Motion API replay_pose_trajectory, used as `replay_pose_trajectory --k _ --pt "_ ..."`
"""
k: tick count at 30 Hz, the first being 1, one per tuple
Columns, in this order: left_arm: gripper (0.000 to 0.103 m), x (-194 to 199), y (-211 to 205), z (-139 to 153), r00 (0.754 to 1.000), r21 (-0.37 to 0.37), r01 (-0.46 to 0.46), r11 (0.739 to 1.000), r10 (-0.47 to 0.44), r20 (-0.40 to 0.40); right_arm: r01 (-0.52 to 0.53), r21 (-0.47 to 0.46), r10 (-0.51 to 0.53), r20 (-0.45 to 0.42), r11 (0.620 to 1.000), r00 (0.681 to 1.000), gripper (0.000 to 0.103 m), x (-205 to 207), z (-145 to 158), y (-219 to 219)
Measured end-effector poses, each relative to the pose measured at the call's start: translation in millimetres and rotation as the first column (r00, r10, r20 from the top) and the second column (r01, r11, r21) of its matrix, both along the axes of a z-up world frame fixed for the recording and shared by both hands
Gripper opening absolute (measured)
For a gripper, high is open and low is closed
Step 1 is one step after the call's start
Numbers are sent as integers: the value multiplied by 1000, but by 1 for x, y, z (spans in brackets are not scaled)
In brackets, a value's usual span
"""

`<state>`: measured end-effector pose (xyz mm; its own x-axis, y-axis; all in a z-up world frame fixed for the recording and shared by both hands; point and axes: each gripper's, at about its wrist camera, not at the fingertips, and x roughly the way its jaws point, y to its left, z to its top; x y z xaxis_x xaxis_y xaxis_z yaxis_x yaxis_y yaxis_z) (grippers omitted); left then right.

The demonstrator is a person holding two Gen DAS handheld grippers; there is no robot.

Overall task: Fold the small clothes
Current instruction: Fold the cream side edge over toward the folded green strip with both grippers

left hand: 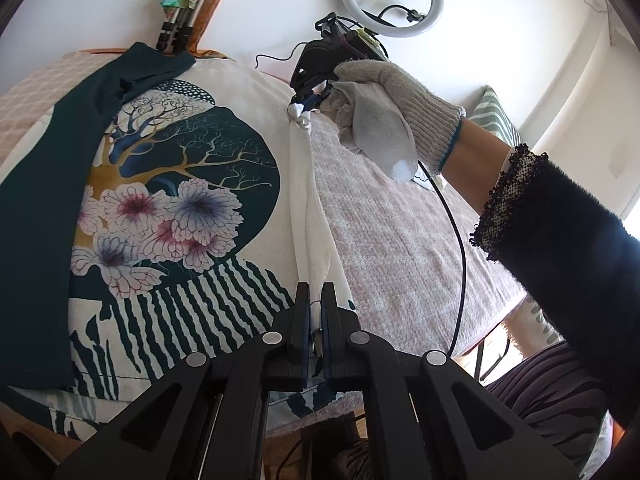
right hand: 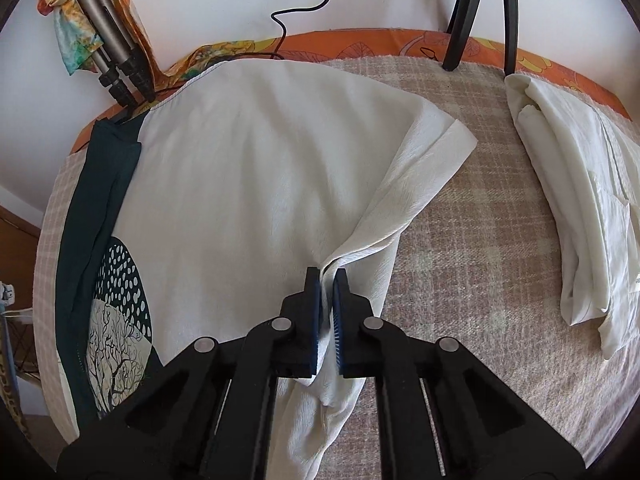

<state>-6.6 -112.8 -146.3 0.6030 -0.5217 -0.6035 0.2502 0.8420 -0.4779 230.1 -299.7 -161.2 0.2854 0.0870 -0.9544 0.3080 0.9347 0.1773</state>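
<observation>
- Left gripper (left hand: 315, 300) is clenching the shirt (left hand: 180, 184) edge near.
- Right gripper (right hand: 327, 284) is grasping its far edge.
- White cloth (right hand: 580, 208) is lying right on the blanket (right hand: 460, 260).

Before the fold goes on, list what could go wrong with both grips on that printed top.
1. The right gripper has its jaws shut on a bunched pinch of the white floral-printed top; the wad may fold in as a crease.
2. The left gripper pinches only the thin side edge; it might slip under tension.
3. The dark teal sleeve lies loose across the print and could shift.
</observation>
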Motion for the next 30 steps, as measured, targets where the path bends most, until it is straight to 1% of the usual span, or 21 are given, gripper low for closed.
replay_pose_trajectory --k 4,7,11,14,16,20,26,28,29,30 --pt "3 -2 15 3 999 -31 -38 999 38 -6 -6 17 5 87 1000 996 5 4 26 11" --pt "3 -5 29 5 997 -48 -77 996 77 -10 -39 31 34 149 999 988 5 13 45 32" --pt "3 -10 43 5 992 -43 -123 992 122 -18 -96 36 88 178 995 980 5 31 49 73" --pt "3 -14 54 0 988 -38 -153 987 152 -37 -140 34 132 183 990 974 4 42 47 106" --pt "3 -14 61 -3 984 -30 -173 984 172 -46 -179 16 173 184 984 968 4 50 47 127" --pt "3 -15 76 -10 977 -14 -207 978 206 -61 -238 -11 236 167 971 957 4 61 38 161" --pt "3 -17 92 -13 965 5 -251 968 251 -70 -278 -20 279 124 960 952 5 67 15 184" --pt "3 -17 94 -12 965 10 -251 968 251 -70 -295 -1 293 116 955 949 5 67 11 185" --pt "3 -18 94 -11 966 17 -246 969 247 -74 -305 25 301 107 952 948 8 67 12 184" --pt "3 -19 94 -10 966 29 -244 969 245 -84 -319 59 312 106 946 944 15 66 14 181"
